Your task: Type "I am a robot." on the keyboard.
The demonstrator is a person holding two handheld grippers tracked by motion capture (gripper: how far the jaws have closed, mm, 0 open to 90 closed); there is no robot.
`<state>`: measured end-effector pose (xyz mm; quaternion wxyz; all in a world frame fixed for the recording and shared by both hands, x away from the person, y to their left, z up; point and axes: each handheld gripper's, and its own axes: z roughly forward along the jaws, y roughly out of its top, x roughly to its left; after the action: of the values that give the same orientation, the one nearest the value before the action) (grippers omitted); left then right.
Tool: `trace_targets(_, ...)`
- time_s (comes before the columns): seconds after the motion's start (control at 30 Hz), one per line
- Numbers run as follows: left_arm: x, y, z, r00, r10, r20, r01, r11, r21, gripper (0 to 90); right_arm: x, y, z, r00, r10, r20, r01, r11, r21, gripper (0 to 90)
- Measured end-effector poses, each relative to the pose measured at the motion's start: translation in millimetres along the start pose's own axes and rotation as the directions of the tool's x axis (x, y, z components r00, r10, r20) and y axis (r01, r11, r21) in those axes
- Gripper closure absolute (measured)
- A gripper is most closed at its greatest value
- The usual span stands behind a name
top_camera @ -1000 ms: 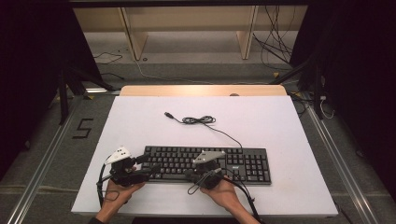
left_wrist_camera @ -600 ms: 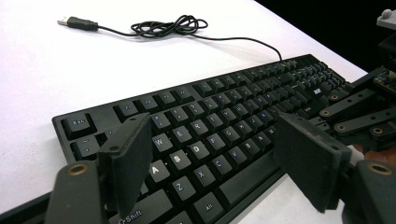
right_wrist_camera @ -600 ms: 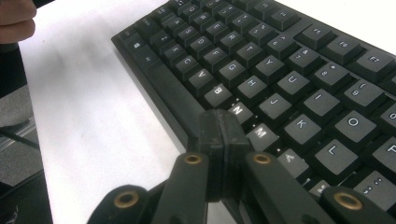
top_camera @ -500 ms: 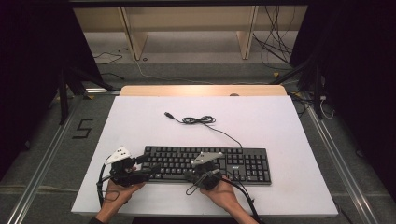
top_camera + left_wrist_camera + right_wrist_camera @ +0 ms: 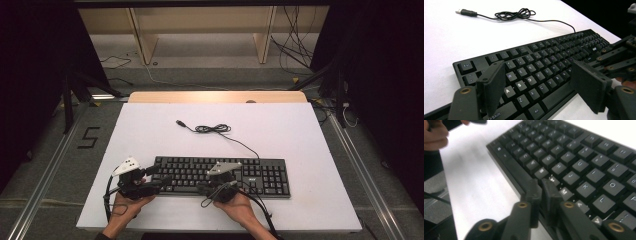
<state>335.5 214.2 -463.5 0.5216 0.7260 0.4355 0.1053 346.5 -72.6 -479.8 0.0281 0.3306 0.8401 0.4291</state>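
Keyboard (image 5: 220,175) first: a black, full-size one lies flat along the near part of a white table (image 5: 300,130), its long side running left to right and its front edge close to the person's side. Seen from the left gripper view, the keyboard (image 5: 536,72) shows white letters on dark keys and stretches away toward the number pad. Its thin black cable (image 5: 220,131) leaves the back edge, runs up the bare table and gathers in a loose tangle, ending in a plug (image 5: 181,123) that lies free, well apart from the keyboard.

Two hands come in from the near edge, each holding a black gripper. The left gripper (image 5: 150,184) sits at the keyboard's left end, held by the left hand (image 5: 125,207). In its own view, the left gripper (image 5: 537,86) has its two flat pads standing wide apart, with the letter keys of the left half showing between them and nothing clasped.

The right gripper (image 5: 207,189) sits at the keyboard's front edge near the middle, held by the right hand (image 5: 240,207). In its own view, the right gripper (image 5: 541,193) has its pads nearly together, a narrow slit between them after just easing apart a little. Its tips rest at the bottom row of keys by the space bar (image 5: 511,168), gripping nothing.
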Motion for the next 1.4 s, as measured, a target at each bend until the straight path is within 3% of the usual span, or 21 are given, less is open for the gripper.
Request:
trace_targets(0.23,0.6,-0.2,1.4,1.0,-0.001,-0.008,0.001,1.0,0.003,28.4,-2.9,3.0,-8.6,0.9997,0.016,-0.019,-0.017,0.999,-0.035,71.4)
trace_targets(0.47,5.5,-0.3,3.7,0.9987,-0.013,-0.049,0.013,0.9999,0.008,34.3,-3.2,4.1,-13.3,0.9992,0.023,-0.033,-0.024,0.999,-0.04,57.3)
trace_targets(0.77,13.8,-0.9,8.1,0.9944,-0.032,-0.1,0.037,0.9981,0.049,57.5,-1.8,4.3,-16.7,0.9991,0.021,-0.038,-0.023,0.998,-0.052,48.3)
trace_targets(0.87,16.3,-1.3,12.2,0.9935,-0.026,-0.111,0.034,0.9967,0.074,66.5,-1.2,4.2,-18.1,0.9994,0.017,-0.029,-0.019,0.998,-0.059,42.4)
trace_targets(1.07,16.8,-2.1,17.2,0.9933,-0.003,-0.116,0.016,0.9932,0.115,80.6,-1.6,4.4,-22.8,0.9995,0.019,-0.026,-0.021,0.997,-0.077,39.4)
trace_targets(1.23,15.9,-2.8,21.0,0.9933,0.012,-0.115,0.004,0.9906,0.137,88.3,-2.2,3.9,-25.8,0.9997,0.013,-0.022,-0.014,0.997,-0.08,38.7)
trace_targets(1.4,14.5,-3.5,24.8,0.9926,0.028,-0.119,-0.009,0.9879,0.155,88.8,-2.0,3.0,-27.7,0.9997,0.011,-0.02,-0.013,0.997,-0.081,38.1)
